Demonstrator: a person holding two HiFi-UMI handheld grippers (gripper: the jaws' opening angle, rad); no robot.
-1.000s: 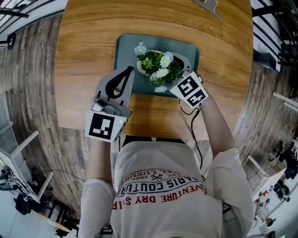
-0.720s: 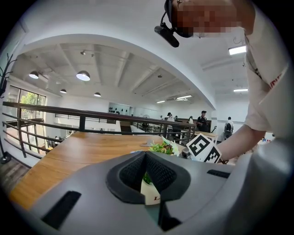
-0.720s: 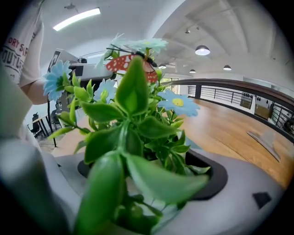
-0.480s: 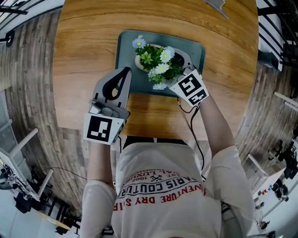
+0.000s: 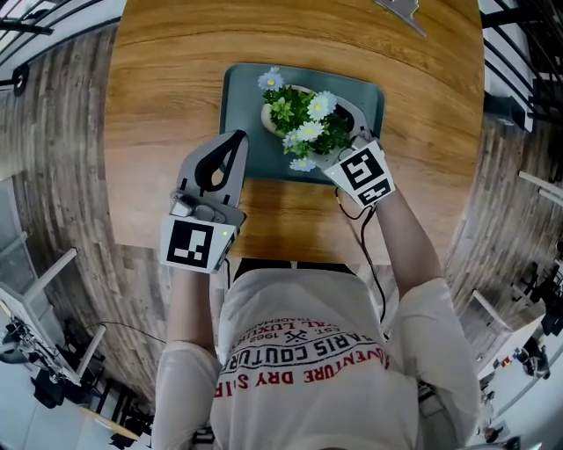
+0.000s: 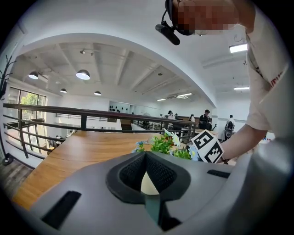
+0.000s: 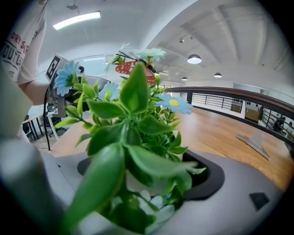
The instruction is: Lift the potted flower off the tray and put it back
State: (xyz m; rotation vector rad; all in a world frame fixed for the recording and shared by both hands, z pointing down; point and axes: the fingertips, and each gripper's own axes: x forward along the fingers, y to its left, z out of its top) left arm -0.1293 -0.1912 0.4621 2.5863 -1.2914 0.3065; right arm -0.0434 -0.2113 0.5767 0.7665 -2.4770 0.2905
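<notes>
The potted flower, a white pot with green leaves and pale blue and white blooms, is over the grey-green tray on the wooden table. My right gripper reaches in from the near right, shut on the potted flower; the leaves fill the right gripper view. I cannot tell whether the pot rests on the tray or hangs just above it. My left gripper hovers by the tray's near left corner, shut and holding nothing. In the left gripper view, the flower shows beyond its joined jaws.
The round wooden table ends just in front of the person, with plank floor on both sides. A flat grey metal piece lies at the table's far edge. A railing runs beyond the table.
The right gripper and the flower have shifted slightly over the tray, staying together. The left gripper has barely moved.
</notes>
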